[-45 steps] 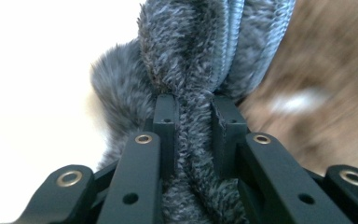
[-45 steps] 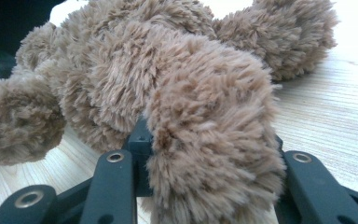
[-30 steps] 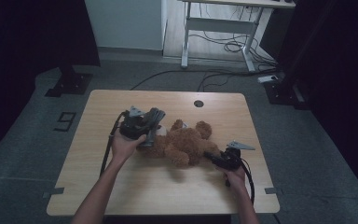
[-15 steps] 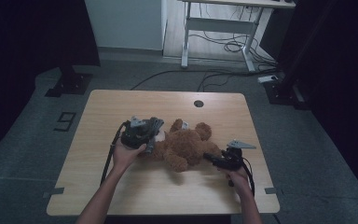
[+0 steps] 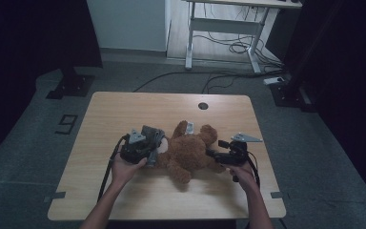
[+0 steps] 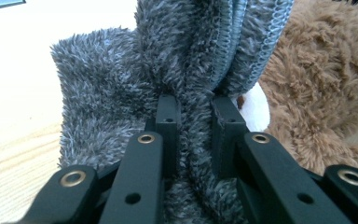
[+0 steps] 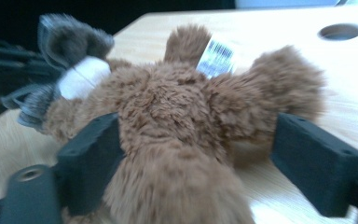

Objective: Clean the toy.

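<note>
The left gripper (image 6: 191, 112) is clamped on a fold of grey fleece cloth (image 6: 121, 93); in the left gripper view the fuzzy fabric is pinched tight between its two black jaws, with a stitched hem rising just above them. The right gripper (image 7: 196, 154) has just been opening its jaws: in the right gripper view they stand wide apart on either side of the brown teddy bear (image 7: 177, 112), with plush between them. The left jaw sits against the fur, while the right jaw looks clear of it, so the bear is not gripped.

Against the earlier high view, the left gripper (image 5: 143, 143) has come lower and nearer the person's side of the table, bringing the grey cloth with it; it now sits just beside the bear's head end. The right gripper (image 5: 228, 155) has lifted a little at the bear's other end, and its jaws are wider than they were. The bear (image 5: 190, 150) lies in much the same place, flat on the middle of the wooden table (image 5: 124, 109), between the two grippers.

Counted: two grippers, one in each hand; one teddy bear, with one white barcode tag (image 7: 216, 58) near its legs; one grey cloth, held at the bear's head; one table with one round hole (image 5: 203, 105) near its far edge.
</note>
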Demonstrator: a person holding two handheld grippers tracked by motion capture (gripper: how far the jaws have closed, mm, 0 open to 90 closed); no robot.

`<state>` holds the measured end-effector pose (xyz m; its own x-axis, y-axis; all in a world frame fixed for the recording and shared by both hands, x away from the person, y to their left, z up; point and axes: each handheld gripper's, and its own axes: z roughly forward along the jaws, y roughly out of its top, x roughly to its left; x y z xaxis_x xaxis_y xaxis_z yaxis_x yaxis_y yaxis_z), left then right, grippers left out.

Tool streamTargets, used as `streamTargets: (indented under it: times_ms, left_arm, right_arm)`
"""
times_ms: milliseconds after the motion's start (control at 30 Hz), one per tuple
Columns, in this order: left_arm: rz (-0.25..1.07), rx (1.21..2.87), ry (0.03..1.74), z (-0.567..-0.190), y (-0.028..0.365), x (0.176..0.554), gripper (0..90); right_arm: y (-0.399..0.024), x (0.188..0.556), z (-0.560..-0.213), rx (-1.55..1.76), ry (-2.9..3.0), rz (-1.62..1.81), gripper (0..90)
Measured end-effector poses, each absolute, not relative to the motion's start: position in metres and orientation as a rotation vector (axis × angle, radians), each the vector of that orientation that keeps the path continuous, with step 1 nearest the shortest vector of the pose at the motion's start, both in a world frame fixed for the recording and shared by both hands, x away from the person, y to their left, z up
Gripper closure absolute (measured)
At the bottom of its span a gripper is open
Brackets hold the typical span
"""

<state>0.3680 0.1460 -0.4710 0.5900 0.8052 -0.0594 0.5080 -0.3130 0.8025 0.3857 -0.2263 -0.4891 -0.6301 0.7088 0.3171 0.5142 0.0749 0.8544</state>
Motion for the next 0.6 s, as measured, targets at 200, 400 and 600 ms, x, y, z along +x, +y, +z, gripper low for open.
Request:
streamTargets:
  times_ms: [200,400,600]
  left_arm:
    - [0.438,1.979,1.042,-0.473,0.149,0.364,75.6]
    - [0.400,1.960,1.042,-0.477,0.153,0.358,75.5]
    - [0.378,1.954,1.031,-0.481,0.156,0.346,75.3]
  right_arm:
    - [-0.206,0.401,-0.497,1.247,2.265,1.545,12.2]
    - [-0.200,0.396,-0.510,1.263,2.335,1.564,12.1]
    - [-0.189,0.379,-0.534,1.200,2.384,1.534,18.5]
